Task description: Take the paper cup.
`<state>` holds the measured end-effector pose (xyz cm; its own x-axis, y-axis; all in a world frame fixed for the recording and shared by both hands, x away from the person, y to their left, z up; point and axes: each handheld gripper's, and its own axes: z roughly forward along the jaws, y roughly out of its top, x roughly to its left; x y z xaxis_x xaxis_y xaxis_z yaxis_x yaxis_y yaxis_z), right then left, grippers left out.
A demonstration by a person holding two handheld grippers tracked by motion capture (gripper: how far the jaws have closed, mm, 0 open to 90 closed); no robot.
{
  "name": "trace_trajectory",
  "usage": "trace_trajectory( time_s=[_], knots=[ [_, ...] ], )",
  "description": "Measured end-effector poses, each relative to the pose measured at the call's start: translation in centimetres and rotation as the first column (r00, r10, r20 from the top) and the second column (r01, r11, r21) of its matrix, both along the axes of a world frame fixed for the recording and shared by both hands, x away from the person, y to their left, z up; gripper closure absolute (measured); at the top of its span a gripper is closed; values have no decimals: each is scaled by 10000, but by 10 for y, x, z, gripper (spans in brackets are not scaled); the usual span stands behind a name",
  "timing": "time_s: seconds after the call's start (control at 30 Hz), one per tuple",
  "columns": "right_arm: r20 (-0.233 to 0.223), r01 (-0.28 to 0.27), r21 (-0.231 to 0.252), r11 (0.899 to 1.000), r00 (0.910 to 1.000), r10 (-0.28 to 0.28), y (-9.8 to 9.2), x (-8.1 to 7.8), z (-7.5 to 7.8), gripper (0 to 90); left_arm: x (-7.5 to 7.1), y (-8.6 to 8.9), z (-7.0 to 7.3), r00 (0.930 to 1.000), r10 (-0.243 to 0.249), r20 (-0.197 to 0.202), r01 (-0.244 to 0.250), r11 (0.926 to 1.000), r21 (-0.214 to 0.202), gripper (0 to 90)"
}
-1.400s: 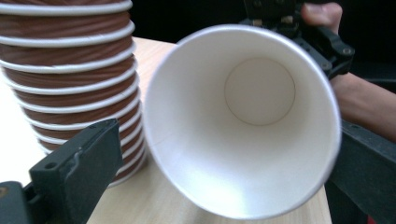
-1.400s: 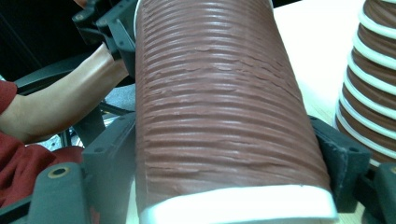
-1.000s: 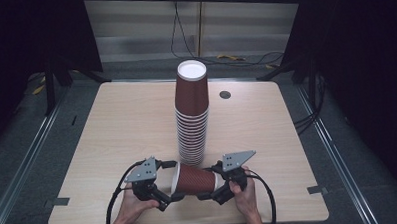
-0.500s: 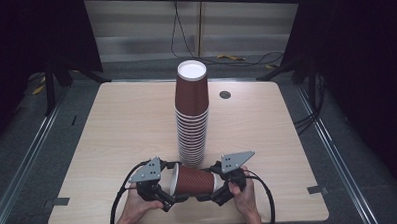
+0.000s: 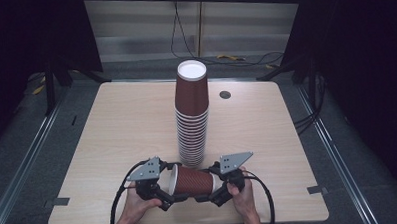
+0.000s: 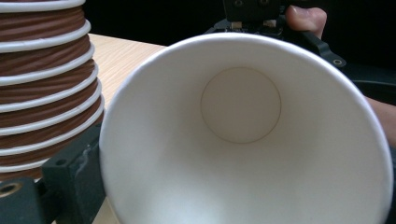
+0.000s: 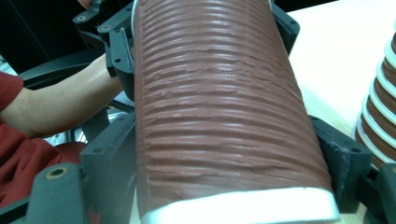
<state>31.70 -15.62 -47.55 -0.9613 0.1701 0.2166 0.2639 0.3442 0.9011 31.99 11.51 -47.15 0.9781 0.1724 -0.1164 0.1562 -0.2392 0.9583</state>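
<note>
Here, left tongs (image 5: 165, 195) and right tongs (image 5: 218, 191) both clenched on sideways cup (image 5: 191, 181), beside cup stack (image 5: 190, 117).

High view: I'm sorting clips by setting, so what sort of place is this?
Probably a lab or studio recording bay, not a home. A bare wooden table stands amid dark curtains, with loose cables on the floor behind it, and a tall stack of brown paper cups as a prop.

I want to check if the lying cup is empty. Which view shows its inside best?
The left gripper view: it looks straight into the cup, showing clean white walls and a bare bottom. The high view shows its brown side and rim, lying between both grippers. The right gripper view shows its ribbed outside.
</note>
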Motion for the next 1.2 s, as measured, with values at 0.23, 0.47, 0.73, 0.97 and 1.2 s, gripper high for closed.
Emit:
trace_trajectory(
  time_s=[0.23, 0.47, 0.73, 0.97, 1.2],
  knots=[
    [209, 362, 104, 9993, 9991, -364, 3, -2, -2, 131, -3, 3, 4, 9999, 136, 18, -136, 9998, 139, 48],
    [606, 878, 304, 9957, 9941, -895, -1, -4, 0, 128, -1, 5, 8, 9992, 377, 88, -381, 9981, 489, 47],
    [677, 1972, 624, 9784, 9772, -2012, -11, -3, 0, 128, 4, 17, 11, 9975, 703, 74, -706, 9954, 655, 47],
    [1058, 2783, 763, 9575, 9526, -2853, -19, -9, -2, 131, 4, 32, 16, 9926, 1211, 44, -1210, 9891, 834, 47],
    [1314, 3859, 1058, 9165, 9081, -3976, -33, -14, -8, 131, 9, 50, 19, 9828, 1846, -86, -1827, 9775, 1054, 43]
  ],
)
